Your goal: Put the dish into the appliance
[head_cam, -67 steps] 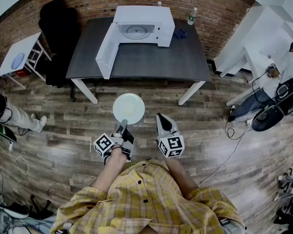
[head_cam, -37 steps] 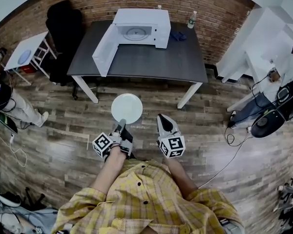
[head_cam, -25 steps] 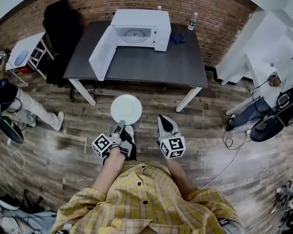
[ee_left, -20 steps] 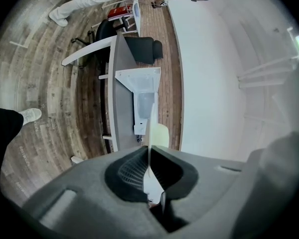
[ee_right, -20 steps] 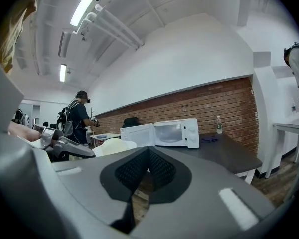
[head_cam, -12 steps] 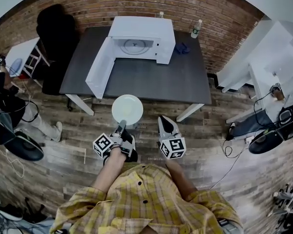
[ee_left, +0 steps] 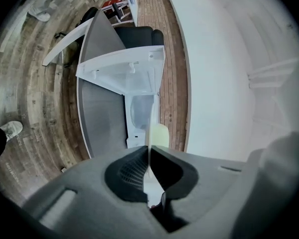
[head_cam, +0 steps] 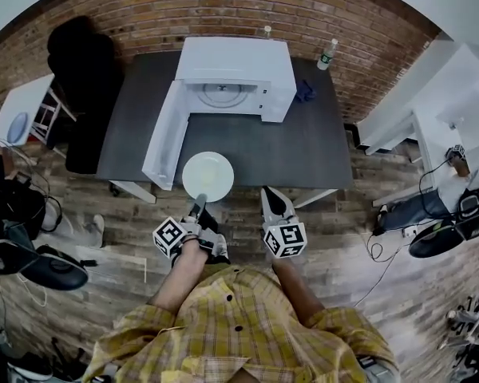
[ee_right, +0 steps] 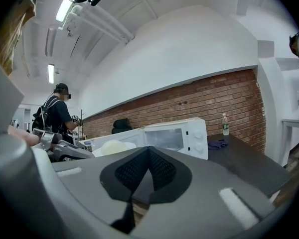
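Presently, we find the left tongs [head_cam: 199,203] closed onto the near rim of the round, cream-white ceramic plate [head_cam: 208,175]. In the left gripper view the left tongs [ee_left: 149,152] pinch the plate [ee_left: 150,126] between their pads, and it shows there edge-on as a thin pale line. The right tongs [head_cam: 270,192] are shut with nothing between them, which the right gripper view confirms [ee_right: 148,151]. They ride just beside the left pair, clear of the plate.

The plate hangs in the air over the near edge of the dark grey desk [head_cam: 303,146]. It faces up toward the head camera and reaches forward, away from the tongs that carry it.

The white box-shaped microwave oven [head_cam: 238,70] stands at the far side of the desk with its cavity open toward us, straight ahead of the plate. Its white door [head_cam: 164,134] is swung out to the left, and the door's free end lies just left of the plate.

We judge that the coming move is a straight advance by the left tongs, along the line from pads through plate to cavity. It should keep right of the door and hold the plate level. The right tongs lie nearer the oven's control side and have no part in the carry.
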A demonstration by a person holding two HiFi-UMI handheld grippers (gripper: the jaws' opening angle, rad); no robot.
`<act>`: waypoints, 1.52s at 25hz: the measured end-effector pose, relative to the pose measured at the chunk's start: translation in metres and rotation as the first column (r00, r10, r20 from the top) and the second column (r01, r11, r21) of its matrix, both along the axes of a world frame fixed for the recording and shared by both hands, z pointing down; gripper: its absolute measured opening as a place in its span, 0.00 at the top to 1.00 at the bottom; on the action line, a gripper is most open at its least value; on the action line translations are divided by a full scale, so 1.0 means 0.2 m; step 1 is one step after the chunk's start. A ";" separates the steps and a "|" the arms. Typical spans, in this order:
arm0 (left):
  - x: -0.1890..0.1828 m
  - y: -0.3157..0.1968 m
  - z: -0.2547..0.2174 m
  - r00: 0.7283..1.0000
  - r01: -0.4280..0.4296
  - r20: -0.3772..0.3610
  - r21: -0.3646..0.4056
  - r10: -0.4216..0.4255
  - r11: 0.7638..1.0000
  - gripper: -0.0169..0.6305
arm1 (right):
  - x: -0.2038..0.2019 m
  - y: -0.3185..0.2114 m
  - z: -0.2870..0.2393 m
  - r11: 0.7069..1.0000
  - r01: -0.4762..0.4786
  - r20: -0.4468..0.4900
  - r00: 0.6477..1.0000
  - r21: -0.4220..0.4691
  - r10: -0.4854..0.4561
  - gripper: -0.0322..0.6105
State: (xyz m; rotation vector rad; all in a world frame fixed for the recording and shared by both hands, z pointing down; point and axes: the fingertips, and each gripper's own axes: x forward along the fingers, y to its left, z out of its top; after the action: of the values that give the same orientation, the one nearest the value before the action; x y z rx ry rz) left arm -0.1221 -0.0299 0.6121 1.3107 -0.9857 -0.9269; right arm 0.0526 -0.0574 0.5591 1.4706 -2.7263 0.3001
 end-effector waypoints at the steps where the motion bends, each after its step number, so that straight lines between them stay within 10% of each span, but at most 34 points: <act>1: -0.01 -0.04 0.01 1.000 -0.007 0.004 -0.009 0.007 1.000 0.95 | -0.01 -0.04 0.00 1.000 -0.005 0.006 1.000 -0.002 0.005 0.96; 38: -0.01 -0.86 0.14 1.000 -0.011 -0.025 -0.072 0.009 0.997 0.95 | -0.02 -0.85 0.01 0.999 -0.037 -0.015 0.999 -0.020 0.037 0.96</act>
State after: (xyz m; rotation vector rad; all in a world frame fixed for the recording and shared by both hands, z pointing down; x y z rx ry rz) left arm -0.1242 -0.2022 0.6408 1.2398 -0.9837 -0.8901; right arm 0.0483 -0.2281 0.5611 1.5135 -2.6789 0.3162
